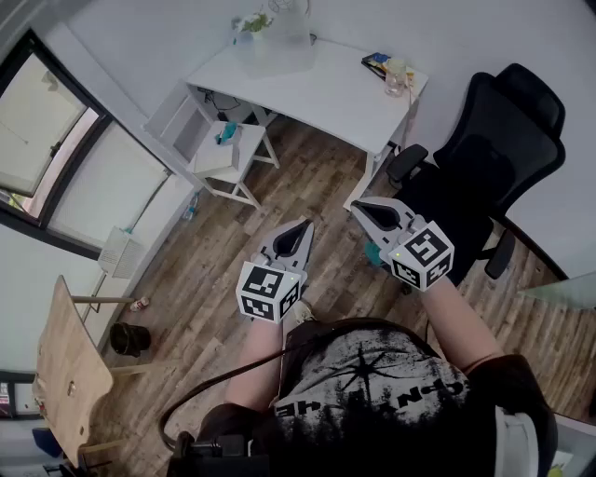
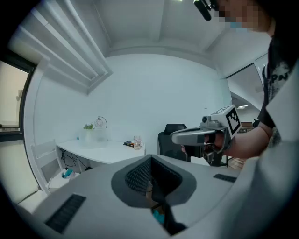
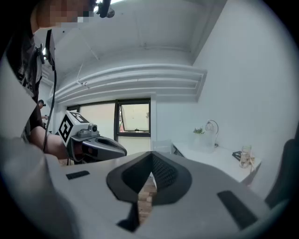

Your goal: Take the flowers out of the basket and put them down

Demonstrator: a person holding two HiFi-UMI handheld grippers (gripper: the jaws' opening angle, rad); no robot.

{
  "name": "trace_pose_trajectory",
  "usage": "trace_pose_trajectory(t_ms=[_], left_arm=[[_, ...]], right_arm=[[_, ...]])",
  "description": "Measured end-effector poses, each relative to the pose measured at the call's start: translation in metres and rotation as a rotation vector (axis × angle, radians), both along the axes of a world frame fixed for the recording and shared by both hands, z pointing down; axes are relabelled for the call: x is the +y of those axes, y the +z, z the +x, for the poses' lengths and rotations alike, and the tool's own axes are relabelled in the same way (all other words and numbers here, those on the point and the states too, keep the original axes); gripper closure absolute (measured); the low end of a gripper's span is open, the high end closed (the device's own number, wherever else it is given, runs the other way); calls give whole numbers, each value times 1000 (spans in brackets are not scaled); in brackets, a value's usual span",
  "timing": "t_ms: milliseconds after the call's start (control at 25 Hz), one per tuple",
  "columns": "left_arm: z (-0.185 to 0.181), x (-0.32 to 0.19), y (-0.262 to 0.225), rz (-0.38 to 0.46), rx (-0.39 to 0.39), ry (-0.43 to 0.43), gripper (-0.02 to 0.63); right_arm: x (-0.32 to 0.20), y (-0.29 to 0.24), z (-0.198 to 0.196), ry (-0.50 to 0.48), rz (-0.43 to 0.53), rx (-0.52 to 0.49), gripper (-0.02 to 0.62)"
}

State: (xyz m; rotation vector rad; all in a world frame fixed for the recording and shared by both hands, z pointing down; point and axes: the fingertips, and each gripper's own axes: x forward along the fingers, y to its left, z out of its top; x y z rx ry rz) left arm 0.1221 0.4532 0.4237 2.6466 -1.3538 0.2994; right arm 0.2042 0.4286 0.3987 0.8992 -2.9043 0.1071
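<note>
A pale basket with green sprigs of flowers stands at the far end of the white desk, well beyond both grippers. The basket is small and distant in the left gripper view, and the basket is just as far off in the right gripper view. My left gripper and right gripper are held side by side in the air over the wooden floor. The left gripper is shut and empty. The right gripper is likewise shut on nothing.
A black office chair stands right of the desk. A small white side table sits at the desk's left end. A glass jar and a dark book lie on the desk. A wooden chair and black bin stand at the left.
</note>
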Motion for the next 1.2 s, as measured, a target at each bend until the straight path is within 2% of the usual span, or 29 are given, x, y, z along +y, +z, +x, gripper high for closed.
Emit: trace_pose_trajectory(t_ms=[360,760,920,1200], left_arm=[[2,6,-1,-14,11,4,595],[3,0,6,-16,-32,12,595],[-6,-7,13,-22,-56,13,595],[-38,-38,18,-21,-44,30,595]], right_arm=[[7,9,-2,-5,-12,17,578],[8,6,-11,-31,-26,5,578],[2,0,-22,-23,-10,7,578],[-29,7,-53,0,-4,6,578]])
